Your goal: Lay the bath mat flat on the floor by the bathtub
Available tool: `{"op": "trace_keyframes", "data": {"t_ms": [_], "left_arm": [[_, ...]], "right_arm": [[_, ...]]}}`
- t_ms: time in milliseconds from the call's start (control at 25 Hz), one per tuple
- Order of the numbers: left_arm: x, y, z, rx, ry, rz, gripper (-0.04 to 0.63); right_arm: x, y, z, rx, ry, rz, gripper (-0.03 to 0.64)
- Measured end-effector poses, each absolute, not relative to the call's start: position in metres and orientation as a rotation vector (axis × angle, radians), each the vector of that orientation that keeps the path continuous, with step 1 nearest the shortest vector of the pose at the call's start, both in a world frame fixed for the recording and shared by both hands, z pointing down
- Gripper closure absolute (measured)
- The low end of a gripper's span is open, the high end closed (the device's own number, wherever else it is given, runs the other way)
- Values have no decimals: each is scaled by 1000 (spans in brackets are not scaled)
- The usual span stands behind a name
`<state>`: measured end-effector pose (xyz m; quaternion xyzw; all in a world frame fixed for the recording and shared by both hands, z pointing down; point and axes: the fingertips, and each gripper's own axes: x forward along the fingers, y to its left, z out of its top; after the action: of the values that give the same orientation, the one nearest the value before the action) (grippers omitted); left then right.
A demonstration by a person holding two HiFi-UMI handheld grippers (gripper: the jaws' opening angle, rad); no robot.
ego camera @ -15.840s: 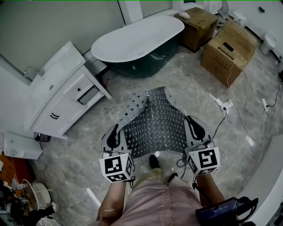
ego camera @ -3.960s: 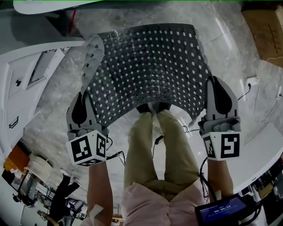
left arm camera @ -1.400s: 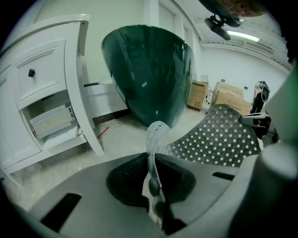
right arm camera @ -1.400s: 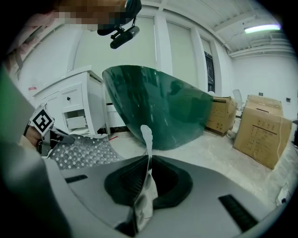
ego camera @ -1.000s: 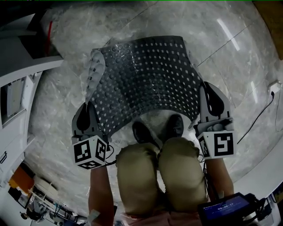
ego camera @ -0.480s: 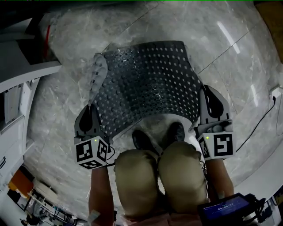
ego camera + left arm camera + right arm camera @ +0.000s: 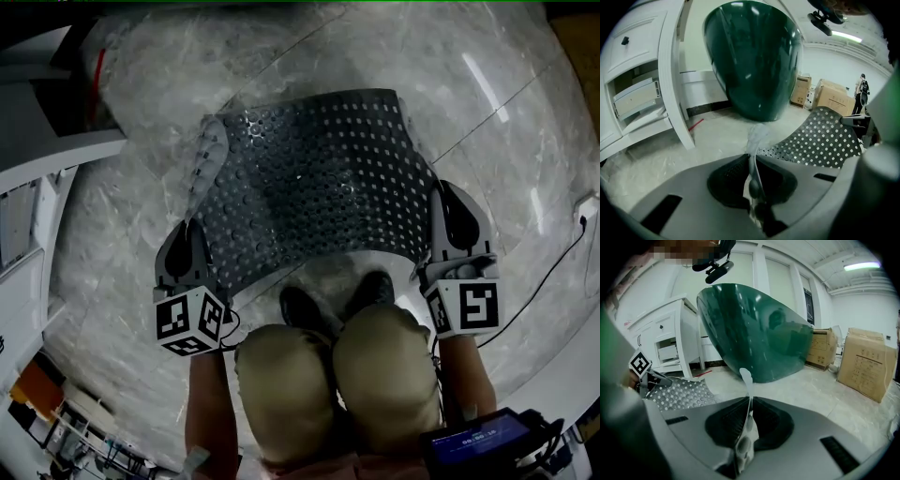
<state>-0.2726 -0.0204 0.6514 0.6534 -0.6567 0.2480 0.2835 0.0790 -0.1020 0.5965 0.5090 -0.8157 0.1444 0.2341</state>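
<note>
The bath mat (image 7: 314, 178), dark grey with rows of pale dots, hangs stretched between my two grippers low over the marble floor. My left gripper (image 7: 192, 246) is shut on its near left corner; the left edge curls up pale. My right gripper (image 7: 448, 214) is shut on the near right corner. In the left gripper view a thin mat edge (image 7: 753, 159) stands pinched between the jaws, with the dark green bathtub (image 7: 752, 61) just ahead. The right gripper view shows the same pinch on the mat edge (image 7: 747, 399), with the bathtub (image 7: 759, 333) close in front.
A white vanity cabinet (image 7: 33, 178) stands at the left, seen also as a cabinet (image 7: 642, 89) with open drawers. Cardboard boxes (image 7: 862, 362) stand to the right beyond the tub. The person's knees (image 7: 333, 375) and shoes are right behind the mat. A cable (image 7: 562, 253) runs across the floor at the right.
The person has crouched and the mat has come down toward the floor. Over the last second it shifted slightly forward and flattened; both grippers kept their hold.
</note>
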Motion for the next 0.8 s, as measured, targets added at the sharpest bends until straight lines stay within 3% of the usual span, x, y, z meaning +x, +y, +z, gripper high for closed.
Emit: {"op": "trace_keyframes", "data": {"t_ms": [800], "left_arm": [[-294, -12, 688, 1727, -1769, 701, 555]], "right_arm": [[91, -114, 599, 1407, -2231, 307, 584]]}}
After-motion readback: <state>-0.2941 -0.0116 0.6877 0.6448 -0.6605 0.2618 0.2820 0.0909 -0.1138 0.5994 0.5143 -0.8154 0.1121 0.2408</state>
